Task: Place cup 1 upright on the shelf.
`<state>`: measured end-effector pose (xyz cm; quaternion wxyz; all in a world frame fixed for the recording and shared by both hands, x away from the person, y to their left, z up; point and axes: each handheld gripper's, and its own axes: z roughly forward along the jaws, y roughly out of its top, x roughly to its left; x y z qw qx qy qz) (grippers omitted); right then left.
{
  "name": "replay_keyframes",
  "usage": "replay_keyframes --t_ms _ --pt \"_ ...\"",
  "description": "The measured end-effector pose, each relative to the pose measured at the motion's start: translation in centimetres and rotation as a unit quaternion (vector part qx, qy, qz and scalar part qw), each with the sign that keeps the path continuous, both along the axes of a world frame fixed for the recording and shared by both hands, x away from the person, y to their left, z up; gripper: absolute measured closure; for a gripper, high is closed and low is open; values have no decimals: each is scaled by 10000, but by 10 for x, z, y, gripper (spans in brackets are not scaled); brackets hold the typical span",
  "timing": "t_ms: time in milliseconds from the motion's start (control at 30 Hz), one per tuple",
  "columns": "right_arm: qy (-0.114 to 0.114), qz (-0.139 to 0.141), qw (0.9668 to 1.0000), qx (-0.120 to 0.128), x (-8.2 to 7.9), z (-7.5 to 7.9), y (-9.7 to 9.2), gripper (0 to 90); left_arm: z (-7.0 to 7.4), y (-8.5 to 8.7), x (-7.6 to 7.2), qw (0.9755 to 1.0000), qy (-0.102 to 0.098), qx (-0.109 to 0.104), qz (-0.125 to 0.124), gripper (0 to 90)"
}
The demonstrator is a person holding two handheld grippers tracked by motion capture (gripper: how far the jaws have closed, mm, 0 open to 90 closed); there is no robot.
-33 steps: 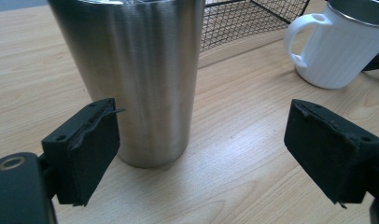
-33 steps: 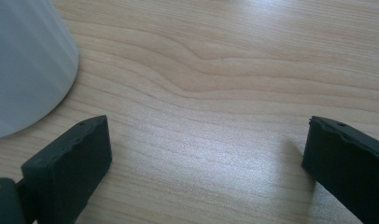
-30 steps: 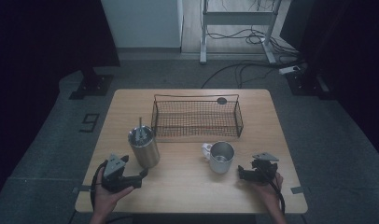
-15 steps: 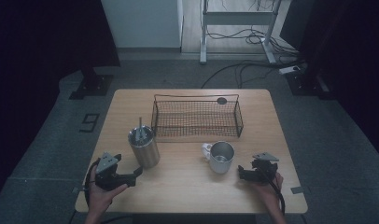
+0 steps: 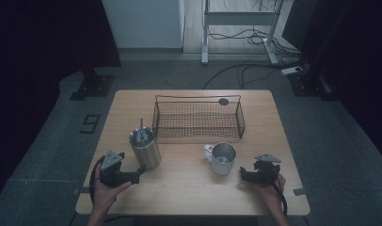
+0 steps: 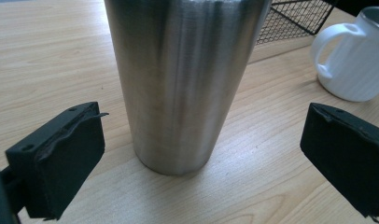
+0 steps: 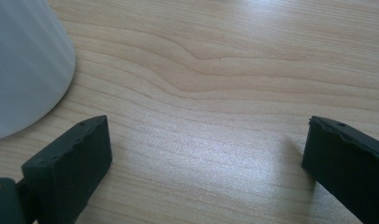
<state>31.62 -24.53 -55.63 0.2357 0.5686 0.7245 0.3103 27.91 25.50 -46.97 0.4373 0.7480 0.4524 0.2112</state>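
Two grippers sit low in the high view, and the left gripper (image 5: 141, 172) has just been spreading its jaws, which now stand wide and released on either side of the steel tumbler (image 6: 183, 79) without touching it, likely lined up for a grasp. The tumbler stands upright left of centre, just before the wire basket (image 5: 198, 117). The right gripper (image 7: 206, 158) also gapes over bare table (image 7: 234, 60), beside the white mug (image 5: 223, 158).
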Motion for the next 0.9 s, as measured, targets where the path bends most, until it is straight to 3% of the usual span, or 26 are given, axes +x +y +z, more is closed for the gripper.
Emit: replay_keyframes --t_ms 433,900 --pt "4 -1 10000 -5 0 0 0 11 4 -9 12 9999 -34 -37 -159 0" --pt "3 -1 10000 -6 0 0 0 11 7 -15 25 9999 54 -16 -150 0"
